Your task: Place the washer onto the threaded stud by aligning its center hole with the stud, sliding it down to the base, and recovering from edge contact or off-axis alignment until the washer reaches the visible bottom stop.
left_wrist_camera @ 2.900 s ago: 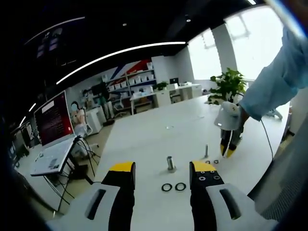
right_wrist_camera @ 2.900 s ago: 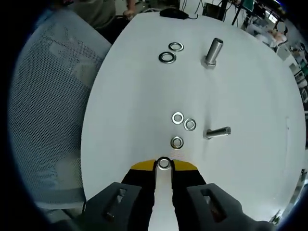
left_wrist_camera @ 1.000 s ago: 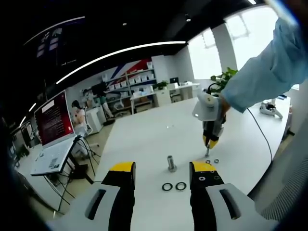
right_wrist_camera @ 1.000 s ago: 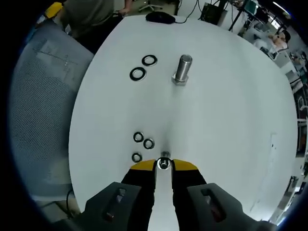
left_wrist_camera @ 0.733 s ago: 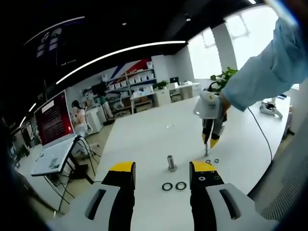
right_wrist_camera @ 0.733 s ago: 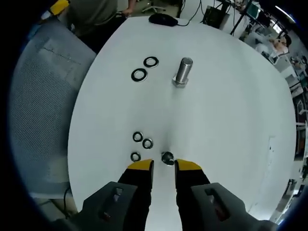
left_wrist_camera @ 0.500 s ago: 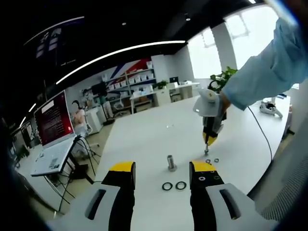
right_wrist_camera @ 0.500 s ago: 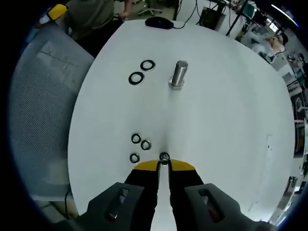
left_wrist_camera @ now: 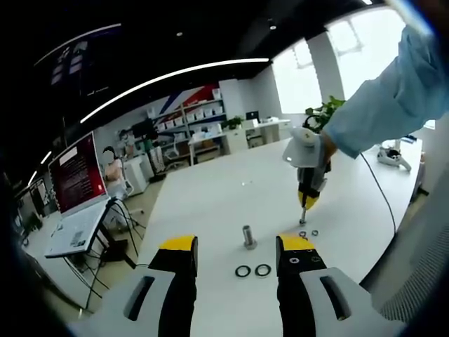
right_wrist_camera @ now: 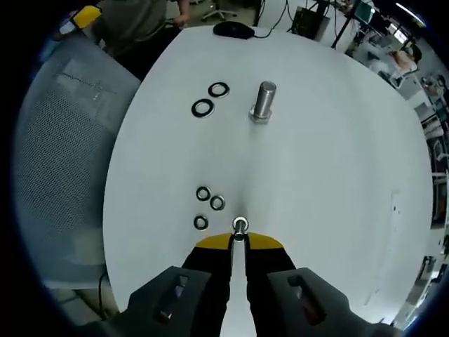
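The washer sits as a small bright ring just past the yellow tips of the right gripper, right over the top of the thin stud. From above the stud is seen end-on, so how far down the ring has gone cannot be read there. In the left gripper view the stud is a slim pin standing on the table, with the right gripper's tip at its upper end; the washer is too small to pick out there.

A second ago the right jaws were clamped on the washer over the stud. Then they parted, the ring lying free just ahead of them, and closed again. Now they stand nearly together with only a thin slit between, their tips touching or just behind the ring; whether they pinch its rim or the stud top, I cannot tell. That release and re-close reads as a drop attempt followed by a nudge or a re-grip, so the washer is probably threaded on but not yet proven seated at the base.

Three spare washers lie just beside the stud. Farther off stand a thick bolt and two dark rings.

The left gripper hangs low over the table, wide apart and empty, the bolt beyond its gap.
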Action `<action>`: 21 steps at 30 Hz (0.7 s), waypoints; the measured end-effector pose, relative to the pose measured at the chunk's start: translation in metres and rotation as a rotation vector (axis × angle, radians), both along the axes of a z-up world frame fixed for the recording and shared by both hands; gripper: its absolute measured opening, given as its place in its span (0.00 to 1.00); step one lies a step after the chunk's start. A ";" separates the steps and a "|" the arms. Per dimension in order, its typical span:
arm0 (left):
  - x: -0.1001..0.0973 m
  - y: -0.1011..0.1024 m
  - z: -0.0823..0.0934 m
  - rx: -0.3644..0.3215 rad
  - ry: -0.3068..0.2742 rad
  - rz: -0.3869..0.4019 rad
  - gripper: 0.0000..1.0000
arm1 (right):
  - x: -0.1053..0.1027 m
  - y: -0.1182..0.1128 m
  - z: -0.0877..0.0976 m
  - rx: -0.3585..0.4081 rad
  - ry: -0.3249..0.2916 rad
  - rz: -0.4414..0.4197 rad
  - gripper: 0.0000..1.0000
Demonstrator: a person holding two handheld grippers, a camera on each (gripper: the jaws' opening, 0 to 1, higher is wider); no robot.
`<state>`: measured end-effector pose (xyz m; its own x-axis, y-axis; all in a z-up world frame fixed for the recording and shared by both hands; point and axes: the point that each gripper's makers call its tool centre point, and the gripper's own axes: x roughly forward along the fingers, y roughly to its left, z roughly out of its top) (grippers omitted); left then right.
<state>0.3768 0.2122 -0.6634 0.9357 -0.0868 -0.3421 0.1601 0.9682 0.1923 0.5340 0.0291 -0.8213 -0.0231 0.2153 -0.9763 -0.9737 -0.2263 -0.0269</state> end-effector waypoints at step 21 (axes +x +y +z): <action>0.000 0.001 0.000 0.004 -0.002 0.003 0.43 | -0.024 -0.012 -0.002 -0.053 0.086 0.022 0.08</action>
